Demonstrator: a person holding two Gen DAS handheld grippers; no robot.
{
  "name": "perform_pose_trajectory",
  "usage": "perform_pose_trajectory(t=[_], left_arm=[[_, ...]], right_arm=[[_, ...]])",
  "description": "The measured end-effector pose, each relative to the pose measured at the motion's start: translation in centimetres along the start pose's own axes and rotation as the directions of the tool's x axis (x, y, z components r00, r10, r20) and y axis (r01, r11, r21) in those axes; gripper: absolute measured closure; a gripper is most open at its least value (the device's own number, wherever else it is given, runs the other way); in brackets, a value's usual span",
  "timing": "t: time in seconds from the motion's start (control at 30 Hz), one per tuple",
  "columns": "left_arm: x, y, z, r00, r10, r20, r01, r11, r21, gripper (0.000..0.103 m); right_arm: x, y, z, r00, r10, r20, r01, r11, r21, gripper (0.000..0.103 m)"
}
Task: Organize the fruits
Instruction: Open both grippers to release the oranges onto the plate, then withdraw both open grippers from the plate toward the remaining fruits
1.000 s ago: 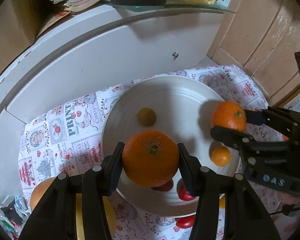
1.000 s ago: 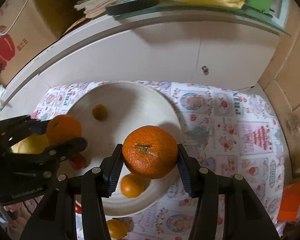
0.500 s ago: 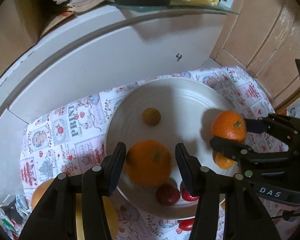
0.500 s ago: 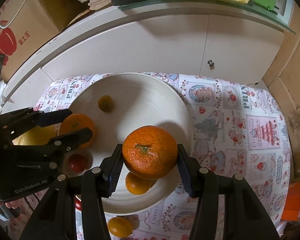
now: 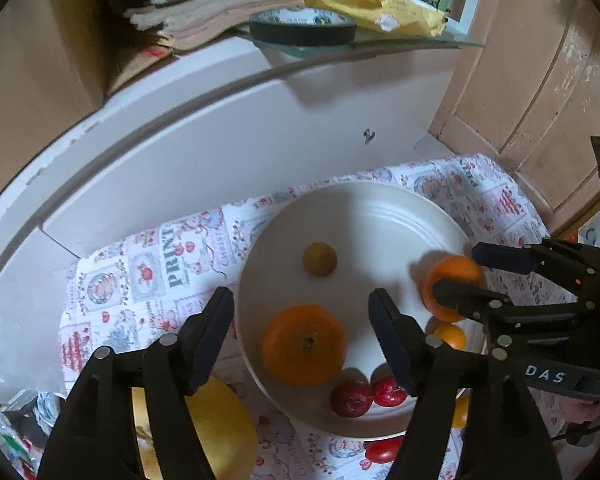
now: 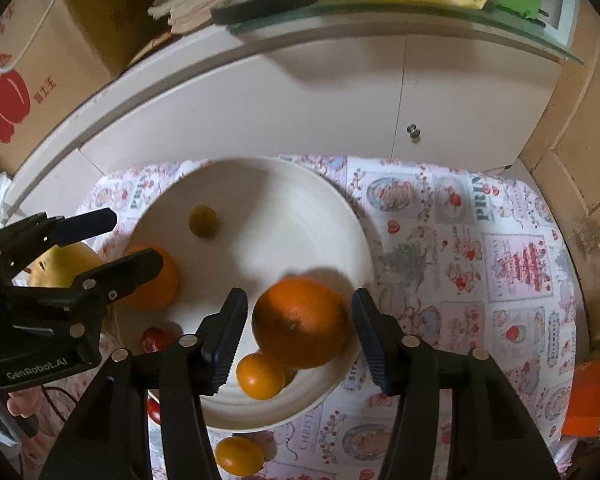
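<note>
Jaws of left gripper (image 5: 302,312) and right gripper (image 6: 298,312) released; right orange (image 6: 302,322) blurred, contact unclear.

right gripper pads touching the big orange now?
Apart. The right wrist view shows plate in gaps on both sides between the right gripper pads and the orange.

Left gripper (image 5: 302,310): jaws spread wide and holding nothing, fingers pointing forward and downward; seen from the right wrist camera as a black frame entering from the left edge (image 6: 108,240). Right gripper (image 6: 298,312): jaws likewise parted, their ribbed pads (image 6: 230,338) clear of any contact (slight motion blur in this view); from the left wrist camera it enters from the right edge (image 5: 456,276), fingers pointing leftward.
</note>
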State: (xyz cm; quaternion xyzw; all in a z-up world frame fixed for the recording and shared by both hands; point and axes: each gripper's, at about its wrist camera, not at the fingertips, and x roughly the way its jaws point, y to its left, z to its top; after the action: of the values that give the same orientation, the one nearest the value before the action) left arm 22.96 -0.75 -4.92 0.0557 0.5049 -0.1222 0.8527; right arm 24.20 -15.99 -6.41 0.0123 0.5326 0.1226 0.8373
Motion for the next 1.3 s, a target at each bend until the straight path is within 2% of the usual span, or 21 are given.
perform_pose_trajectory(t=[0.2, 0.47, 0.53, 0.6, 0.8, 0.87, 1.0, 1.07, 1.17, 1.3], left_arm=[[-2.8, 0.0, 0.1, 0.999, 0.014, 0.035, -0.014, 1.000, -0.013, 0.027], [-10.2, -0.2, -1.7, 0.992, 0.027, 0.126, -0.026, 1.000, -0.011, 0.014], [-12.1, -0.3, -2.1, 0.983, 0.049, 0.178, -0.047, 0.999, -0.014, 0.007], [-13.7, -0.5, -2.4, 0.970, 0.073, 0.232, -0.072, 0.997, -0.012, 0.004], [-16.5, -0.7, -4.8, 0.947, 0.112, 0.302, -0.119, 0.993, 0.003, 0.003], [-16.7, -0.8, -5.8, 0.946, 0.105, 0.307, -0.113, 0.994, 0.008, 0.003], [-16.8, -1.4, -7.3, 0.946, 0.094, 0.311, -0.107, 0.994, 0.025, 0.003], [-16.6, -2.0, -7.6, 0.946, 0.109, 0.305, -0.131, 0.990, 0.052, 0.003], [-16.9, -2.8, -8.0, 0.935, 0.126, 0.331, -0.163, 0.983, 0.087, 0.003], [-16.8, -3.0, -8.2, 0.939, 0.111, 0.325, -0.149, 0.984, 0.093, 0.003]], right_arm=[[-2.1, 0.1, 0.0, 0.999, -0.003, 0.034, 0.003, 1.000, -0.001, 0.043], [-8.0, 0.4, -1.3, 0.990, 0.009, 0.144, -0.010, 1.000, 0.005, 0.037], [-10.0, 0.2, -1.9, 0.984, 0.012, 0.175, -0.016, 1.000, 0.024, 0.036], [-12.2, 0.2, -2.6, 0.974, 0.016, 0.226, -0.025, 0.999, 0.038, 0.033], [-16.7, -0.4, -4.9, 0.943, -0.013, 0.332, -0.010, 0.998, 0.066, 0.022], [-17.3, -1.0, -5.9, 0.939, -0.029, 0.342, -0.002, 0.996, 0.089, 0.022], [-17.7, -2.4, -7.3, 0.948, 0.003, 0.317, -0.052, 0.988, 0.147, 0.022], [-17.6, -2.3, -7.6, 0.950, -0.017, 0.313, -0.030, 0.989, 0.145, 0.022], [-17.6, -1.8, -7.8, 0.949, -0.032, 0.314, -0.005, 0.993, 0.118, 0.022], [-17.4, -1.4, -7.9, 0.952, -0.024, 0.304, -0.008, 0.995, 0.104, 0.022]])
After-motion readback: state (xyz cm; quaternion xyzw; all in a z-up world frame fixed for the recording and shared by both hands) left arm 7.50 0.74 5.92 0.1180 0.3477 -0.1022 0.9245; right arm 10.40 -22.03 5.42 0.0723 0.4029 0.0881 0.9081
